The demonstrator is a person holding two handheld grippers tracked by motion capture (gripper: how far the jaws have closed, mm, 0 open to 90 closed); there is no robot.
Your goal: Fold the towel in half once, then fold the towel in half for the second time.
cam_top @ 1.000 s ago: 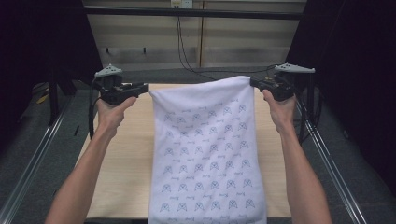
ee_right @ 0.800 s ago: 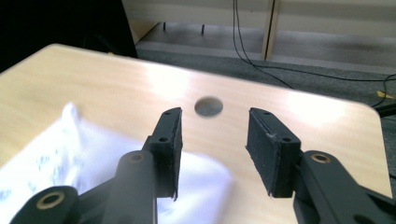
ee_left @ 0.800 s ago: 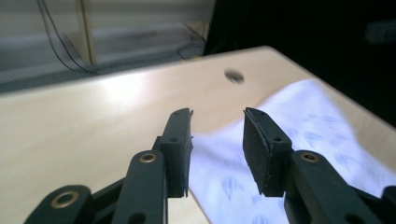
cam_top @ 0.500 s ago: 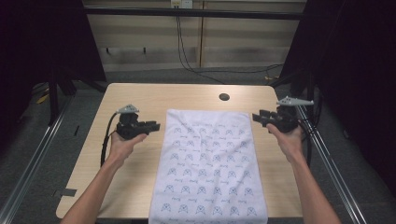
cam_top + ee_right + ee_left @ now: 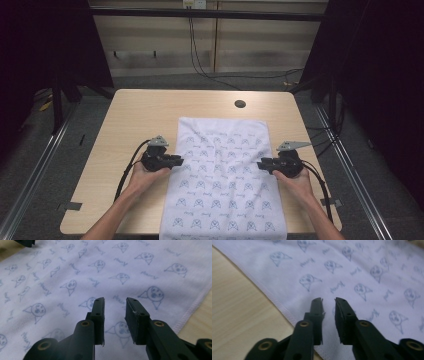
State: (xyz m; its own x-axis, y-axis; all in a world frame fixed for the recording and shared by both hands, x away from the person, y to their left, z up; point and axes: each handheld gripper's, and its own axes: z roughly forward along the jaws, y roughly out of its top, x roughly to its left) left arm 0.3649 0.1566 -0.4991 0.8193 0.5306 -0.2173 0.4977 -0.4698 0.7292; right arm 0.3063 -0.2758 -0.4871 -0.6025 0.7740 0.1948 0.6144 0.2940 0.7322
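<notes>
While the towel lies flat on the table, long axis running away from me and near end overhanging, my left gripper and right gripper flank its edges, jaws slightly parted, empty, hems visible up close.

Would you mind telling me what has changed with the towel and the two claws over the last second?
Both claws have let go of the towel: a second ago they held its far corners up, and now it lies flat on the table. The left claw and the right claw came back toward the person, open over the towel's side edges. The table stayed put.
</notes>
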